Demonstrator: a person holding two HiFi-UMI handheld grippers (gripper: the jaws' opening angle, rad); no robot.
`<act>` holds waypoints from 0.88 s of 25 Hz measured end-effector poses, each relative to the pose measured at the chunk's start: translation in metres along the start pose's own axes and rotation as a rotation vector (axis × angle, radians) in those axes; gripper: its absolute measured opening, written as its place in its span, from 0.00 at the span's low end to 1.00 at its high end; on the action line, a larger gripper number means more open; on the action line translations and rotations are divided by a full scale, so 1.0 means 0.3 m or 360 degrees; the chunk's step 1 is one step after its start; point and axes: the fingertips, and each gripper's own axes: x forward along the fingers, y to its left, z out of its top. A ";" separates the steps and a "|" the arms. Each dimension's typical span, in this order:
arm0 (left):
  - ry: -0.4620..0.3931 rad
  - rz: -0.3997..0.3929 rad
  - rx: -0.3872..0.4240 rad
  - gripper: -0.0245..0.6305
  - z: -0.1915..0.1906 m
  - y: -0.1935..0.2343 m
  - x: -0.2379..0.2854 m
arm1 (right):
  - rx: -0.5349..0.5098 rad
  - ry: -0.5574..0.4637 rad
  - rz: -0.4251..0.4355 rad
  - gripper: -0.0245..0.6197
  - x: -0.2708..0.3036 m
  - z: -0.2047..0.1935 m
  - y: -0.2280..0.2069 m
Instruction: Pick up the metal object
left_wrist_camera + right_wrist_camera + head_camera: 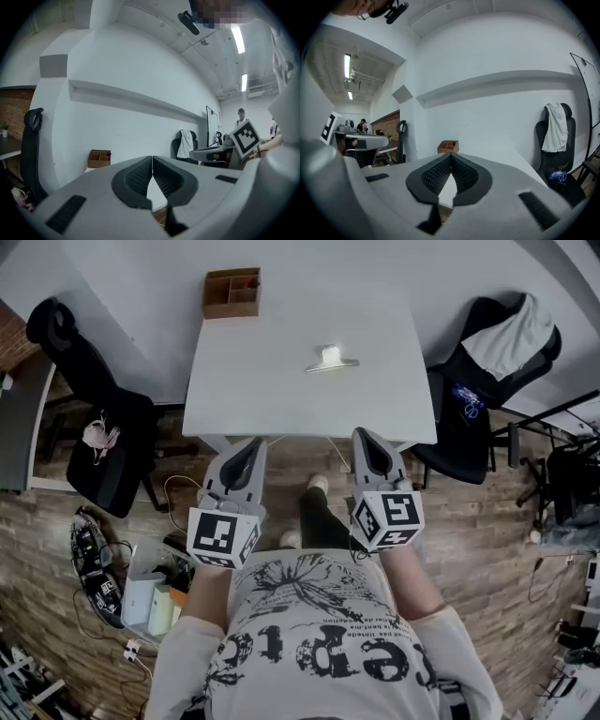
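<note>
The metal object [331, 359], a silvery clip, lies on the white table [281, 390] right of its middle. Both grippers hover at the table's near edge, short of the clip. My left gripper [252, 444] is shut, its pads meeting at the tip with nothing between them [152, 159]. My right gripper [365, 436] is shut and empty too [451, 157]. Neither gripper view shows the clip; the jaws block the tabletop there.
A wooden organizer box [232, 292] stands at the table's far left corner. A black office chair [89, 390] is left of the table. Another chair draped with white cloth [502, 352] is to the right. Cables and clutter [141, 587] lie on the floor at left.
</note>
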 end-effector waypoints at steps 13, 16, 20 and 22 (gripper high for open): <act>0.0063 0.0102 -0.0007 0.05 0.032 0.222 0.590 | 0.0060 0.0053 0.0113 0.02 0.575 0.074 -0.331; 0.0073 0.0122 -0.0030 0.05 0.030 0.262 0.719 | 0.0059 0.0081 0.0151 0.02 0.688 0.089 -0.397; 0.0085 0.0163 -0.0050 0.06 0.016 0.309 0.834 | 0.0014 0.0153 0.0204 0.02 0.812 0.072 -0.448; 0.0093 0.0168 -0.0060 0.06 0.011 0.329 0.882 | 0.0005 0.0219 0.0211 0.02 0.864 0.044 -0.468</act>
